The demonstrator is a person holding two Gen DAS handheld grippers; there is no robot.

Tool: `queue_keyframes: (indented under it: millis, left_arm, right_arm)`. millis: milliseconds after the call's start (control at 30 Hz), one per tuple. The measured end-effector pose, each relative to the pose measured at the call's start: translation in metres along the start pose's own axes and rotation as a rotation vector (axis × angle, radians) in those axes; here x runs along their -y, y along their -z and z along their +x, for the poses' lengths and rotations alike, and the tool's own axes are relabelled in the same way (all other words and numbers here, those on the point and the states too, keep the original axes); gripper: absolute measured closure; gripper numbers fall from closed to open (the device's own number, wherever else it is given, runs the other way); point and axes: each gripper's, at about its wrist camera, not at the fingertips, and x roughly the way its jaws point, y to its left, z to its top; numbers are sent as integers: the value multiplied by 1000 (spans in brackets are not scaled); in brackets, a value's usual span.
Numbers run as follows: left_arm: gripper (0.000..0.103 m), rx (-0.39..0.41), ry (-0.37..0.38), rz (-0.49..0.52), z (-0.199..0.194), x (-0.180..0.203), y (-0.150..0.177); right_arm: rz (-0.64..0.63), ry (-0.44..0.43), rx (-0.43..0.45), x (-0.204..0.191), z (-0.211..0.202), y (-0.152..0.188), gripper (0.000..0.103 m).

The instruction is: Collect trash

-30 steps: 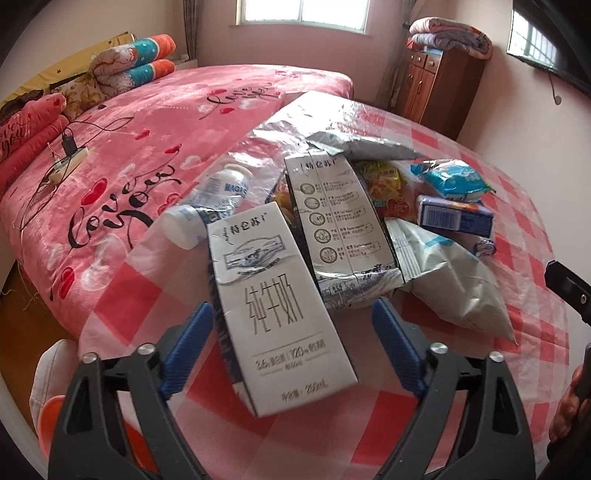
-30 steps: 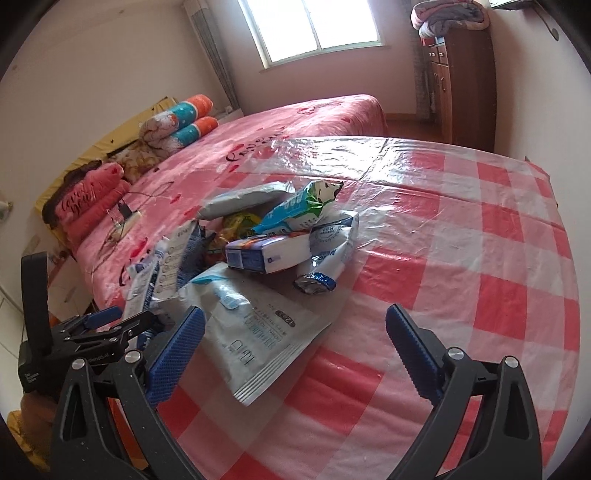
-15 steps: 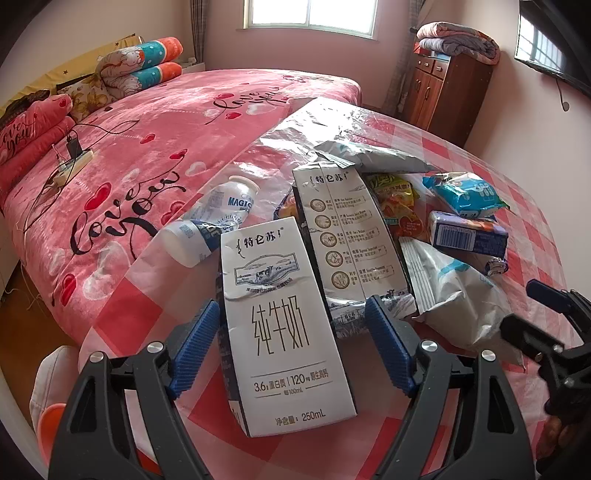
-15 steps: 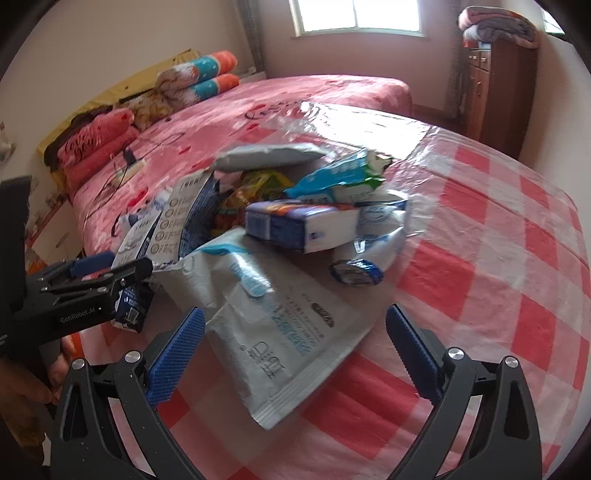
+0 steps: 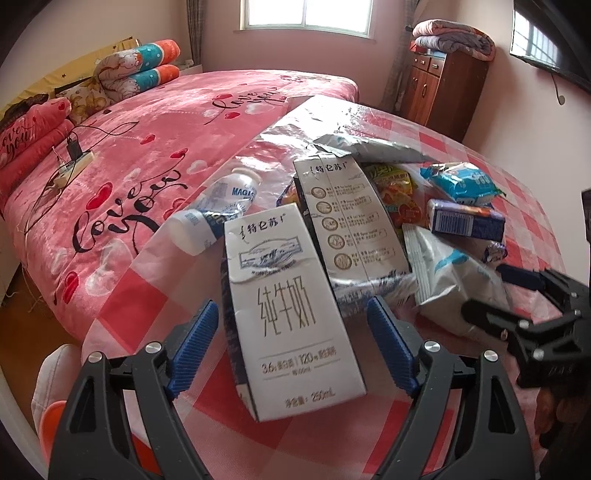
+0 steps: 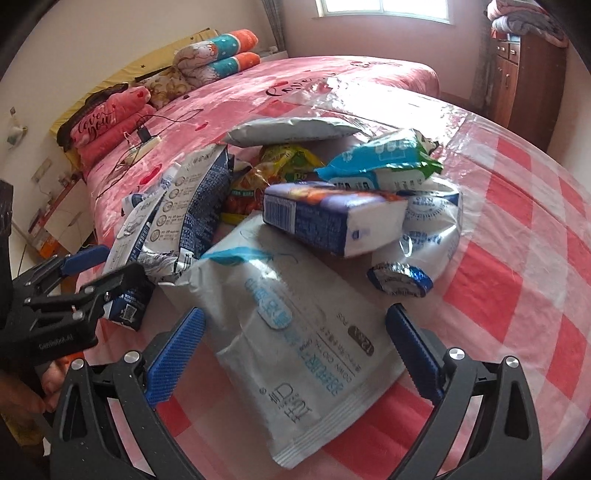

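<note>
Your right gripper (image 6: 293,358) has closed in, gaping wide around the flat grey-white plastic pouch (image 6: 295,332); your left gripper (image 5: 291,347) gapes wide around the white milk carton (image 5: 288,314).

Home bedroom: pink bed (image 5: 155,147) w/ pillows (image 5: 144,70), wood cabinet (image 5: 439,92), window (image 5: 306,14).

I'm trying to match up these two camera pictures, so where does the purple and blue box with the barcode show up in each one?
Left wrist view: the purple and blue box lies at the right, behind the big white pouch.
Right wrist view: the same box lies in the centre, resting on that pouch's far end.
Shared landmark: the blue and green snack bag just behind the box.
</note>
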Motion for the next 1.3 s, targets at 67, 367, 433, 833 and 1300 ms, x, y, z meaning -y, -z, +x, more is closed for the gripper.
queue_keyframes:
  millis: [67,367,433,833,1300]
  left_arm:
    - [20,-10,0,-5,1,-2,2]
    - [20,-18,9,-25,3,-5,5]
    - [20,-33,7,-27,6,-5,7]
    - [35,-37,9,-117,14,-23,7]
    - [36,-19,60,-102,-3,-21,20]
  right_arm:
    - [-2,-23,1,0,0,0,5]
    - [-98,14,-14,-16,2,2,5]
    - [-96,15,-13,-14,6,-2,5]
    - [-217,11,-65,-38,14,7,4]
    - [-233,3,-71,-48,20,2,4]
